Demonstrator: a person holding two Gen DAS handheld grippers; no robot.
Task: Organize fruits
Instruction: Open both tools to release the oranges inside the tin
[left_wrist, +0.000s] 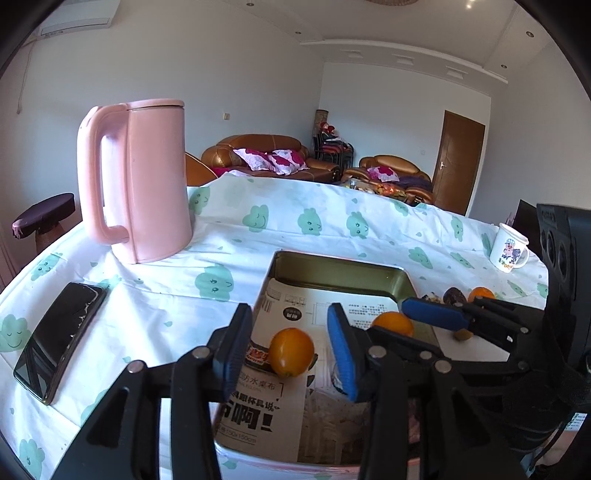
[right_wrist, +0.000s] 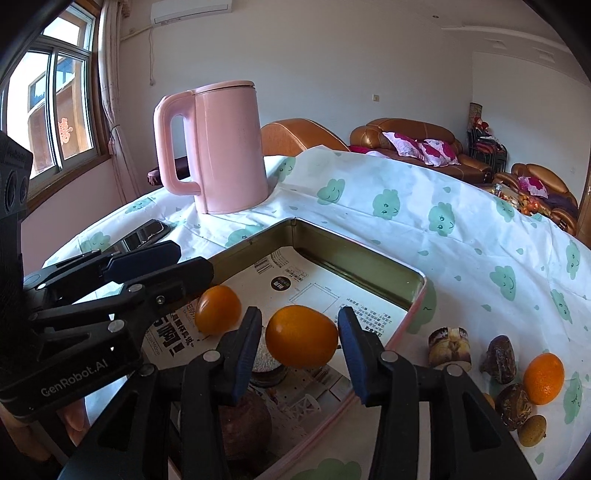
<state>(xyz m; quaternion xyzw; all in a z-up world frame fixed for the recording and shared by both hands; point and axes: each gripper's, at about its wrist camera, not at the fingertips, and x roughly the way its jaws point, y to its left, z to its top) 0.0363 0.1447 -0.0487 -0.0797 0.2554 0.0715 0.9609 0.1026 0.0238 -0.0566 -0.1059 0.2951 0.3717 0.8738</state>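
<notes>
Right wrist view: an orange kumquat (right_wrist: 301, 336) sits between the spread fingers (right_wrist: 245, 350) of the right gripper (right_wrist: 299, 347), with a clear gap at each pad, so it is not pinched; it rests on the printed paper liner (right_wrist: 314, 291) inside the shallow tin tray (right_wrist: 354, 266). The placement reads as a deposit: the fruit lies in the tray and the pads stand off it. A second kumquat (right_wrist: 218, 308) lies just left of those fingers, likewise on the liner. In the left wrist view that same fruit lies between the left gripper (left_wrist: 288, 350) fingers, which are parted and clear of it on both sides. Both tools point down into the tray, side by side, which suits dropping fruit into one container. Outside the tray, to the right of the right fingers, another kumquat (right_wrist: 543, 378), brown dried dates (right_wrist: 500, 360), a small greenish fruit (right_wrist: 532, 430) and a wrapped sweet (right_wrist: 448, 347) lie on the cloud-print tablecloth (right_wrist: 461, 236), judged still unsorted. Beyond the fingertips stands a pink kettle (right_wrist: 225, 147); a phone (left_wrist: 61, 339) lies to the left.
</notes>
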